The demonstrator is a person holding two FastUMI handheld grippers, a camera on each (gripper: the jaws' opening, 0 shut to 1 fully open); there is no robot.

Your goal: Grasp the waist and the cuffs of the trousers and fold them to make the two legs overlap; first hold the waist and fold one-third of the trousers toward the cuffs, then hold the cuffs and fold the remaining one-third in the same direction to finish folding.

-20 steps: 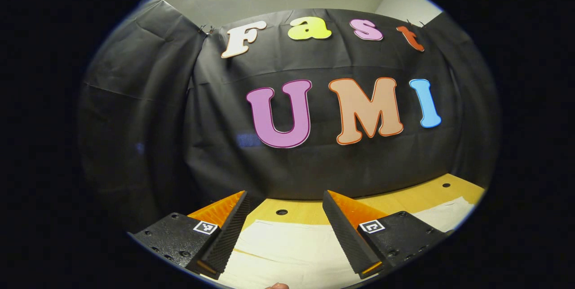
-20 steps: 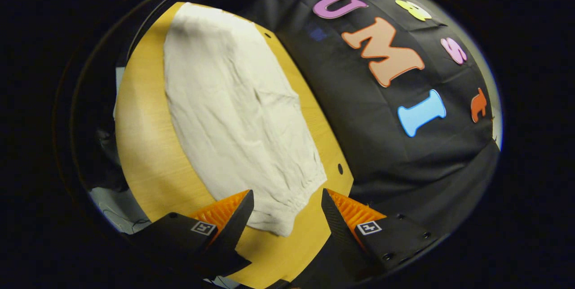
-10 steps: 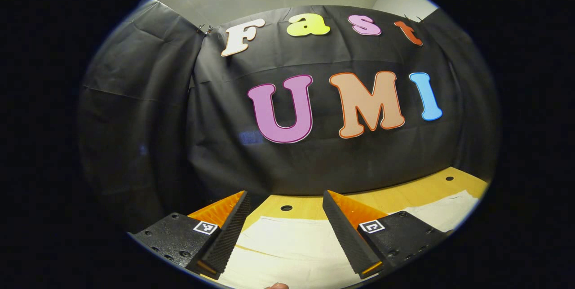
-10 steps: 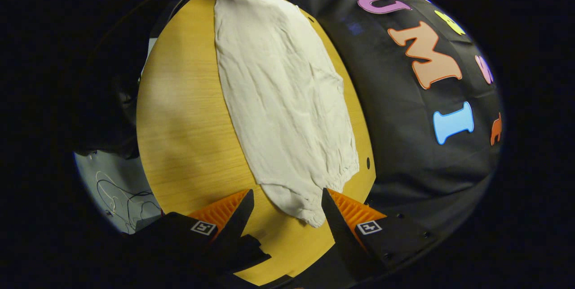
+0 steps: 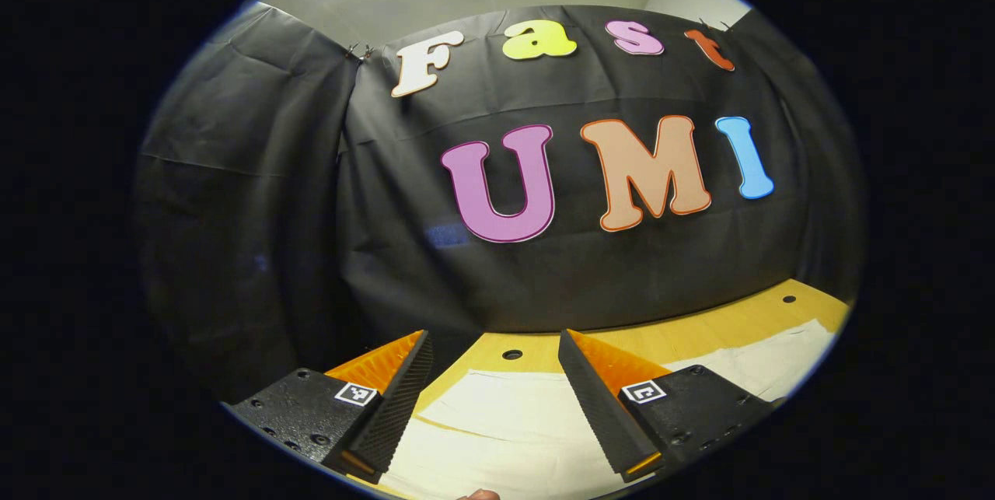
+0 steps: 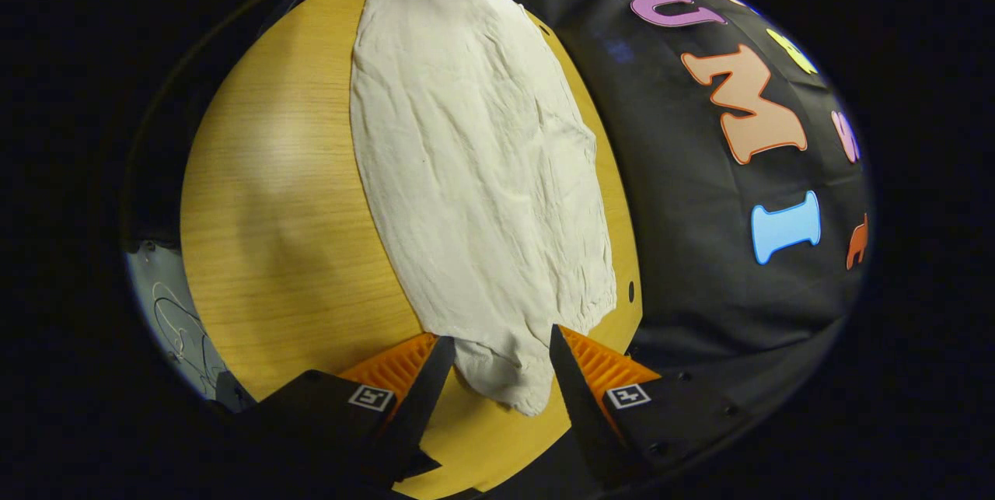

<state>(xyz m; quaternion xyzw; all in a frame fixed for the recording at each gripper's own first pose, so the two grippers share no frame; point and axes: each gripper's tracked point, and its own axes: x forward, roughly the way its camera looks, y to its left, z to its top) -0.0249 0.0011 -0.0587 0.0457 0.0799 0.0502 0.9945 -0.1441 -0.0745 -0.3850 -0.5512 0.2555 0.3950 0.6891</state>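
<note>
Cream trousers [image 6: 474,173] lie flat along the wooden table [image 6: 280,236], near the black cloth wall [image 6: 699,251].

Right gripper view: the right gripper [image 6: 494,364] straddles one end, fingers apart. Left gripper view: the left gripper [image 5: 494,399] hangs spread over the other end.

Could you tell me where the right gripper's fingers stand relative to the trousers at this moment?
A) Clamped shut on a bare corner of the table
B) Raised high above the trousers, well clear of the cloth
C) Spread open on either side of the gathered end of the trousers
C: in the right gripper view the right gripper is open, with the gathered end of the trousers lying between its fingers on the table.
</note>
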